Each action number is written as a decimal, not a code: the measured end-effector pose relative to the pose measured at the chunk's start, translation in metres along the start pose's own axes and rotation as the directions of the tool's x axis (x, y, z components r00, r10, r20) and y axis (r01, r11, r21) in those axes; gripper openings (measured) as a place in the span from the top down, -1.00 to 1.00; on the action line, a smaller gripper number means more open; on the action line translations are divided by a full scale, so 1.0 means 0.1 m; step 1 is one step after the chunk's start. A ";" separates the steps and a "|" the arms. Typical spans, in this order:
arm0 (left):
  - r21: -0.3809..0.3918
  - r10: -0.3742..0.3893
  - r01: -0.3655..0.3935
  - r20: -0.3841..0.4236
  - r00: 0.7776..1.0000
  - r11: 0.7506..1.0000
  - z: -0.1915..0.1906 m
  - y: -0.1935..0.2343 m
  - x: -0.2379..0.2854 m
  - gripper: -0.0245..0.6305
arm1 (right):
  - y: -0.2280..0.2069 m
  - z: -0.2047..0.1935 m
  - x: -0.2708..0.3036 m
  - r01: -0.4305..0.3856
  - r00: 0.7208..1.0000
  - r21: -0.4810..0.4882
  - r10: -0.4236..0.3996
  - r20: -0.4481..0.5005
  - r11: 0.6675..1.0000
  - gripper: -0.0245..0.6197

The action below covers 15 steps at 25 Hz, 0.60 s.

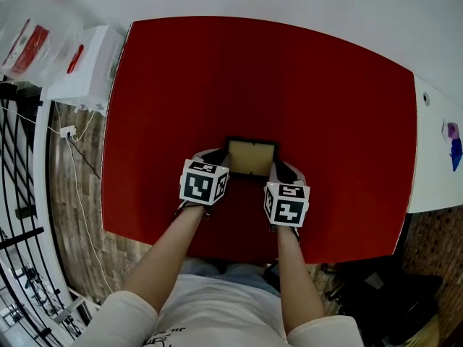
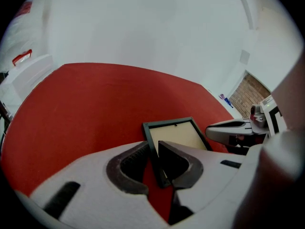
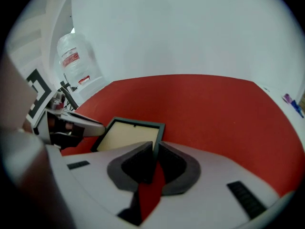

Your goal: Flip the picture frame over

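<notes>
A red surface (image 1: 304, 78) fills most of the head view. The picture frame (image 1: 252, 157) sits a little toward 6 o'clock from the surface's middle. It has a dark rim around a pale tan panel, which faces up. A small dark mark sits at the middle of the panel's 12 o'clock edge.

The left claw (image 1: 221, 163) is at the frame's 9 o'clock edge. In the left gripper view its jaws stand narrow, with that dark rim clamped between the pads near the frame's near corner. The right claw (image 1: 279, 170) mirrors it at the 3 o'clock edge. In the right gripper view its jaws are drawn in close and pinch the rim near the frame's far corner. Both claws slant downward from the person's forearms, and their marker cubes (image 1: 204, 181) are toward 6 o'clock from the frame.

No view settles whether the frame rests flat or is raised slightly off the red surface.

Off the surface at 10 o'clock stands a white box (image 1: 87, 63), with a clear water bottle (image 3: 74, 61) bearing a red label beside it.
</notes>
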State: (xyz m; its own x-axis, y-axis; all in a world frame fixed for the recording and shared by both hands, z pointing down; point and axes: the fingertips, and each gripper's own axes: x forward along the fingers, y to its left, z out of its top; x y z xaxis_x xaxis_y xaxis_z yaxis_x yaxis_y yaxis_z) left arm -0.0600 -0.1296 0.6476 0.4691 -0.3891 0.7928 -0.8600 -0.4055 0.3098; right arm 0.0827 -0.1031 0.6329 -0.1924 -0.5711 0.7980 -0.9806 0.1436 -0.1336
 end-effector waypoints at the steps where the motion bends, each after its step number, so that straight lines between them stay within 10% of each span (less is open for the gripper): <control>1: 0.002 0.000 0.000 0.011 1.000 1.000 0.02 0.00 -0.04 0.71 | 0.00 0.03 -0.03 0.004 1.000 -0.012 -0.004 0.010 1.000 0.81; 15: 0.129 -0.014 -0.008 0.173 0.985 0.992 0.02 -0.51 -1.43 0.71 | 0.70 0.08 -1.17 -0.068 0.992 -0.192 0.087 0.091 0.979 0.81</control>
State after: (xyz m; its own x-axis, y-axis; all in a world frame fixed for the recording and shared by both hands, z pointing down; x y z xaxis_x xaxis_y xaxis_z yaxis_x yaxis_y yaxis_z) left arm -0.0824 -0.0548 0.5178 0.5089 -0.5204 0.6858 -0.8308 -0.5054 0.2330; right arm 0.0361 -0.0325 0.5252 -0.2792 -0.6280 0.7264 -0.9396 0.3348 -0.0717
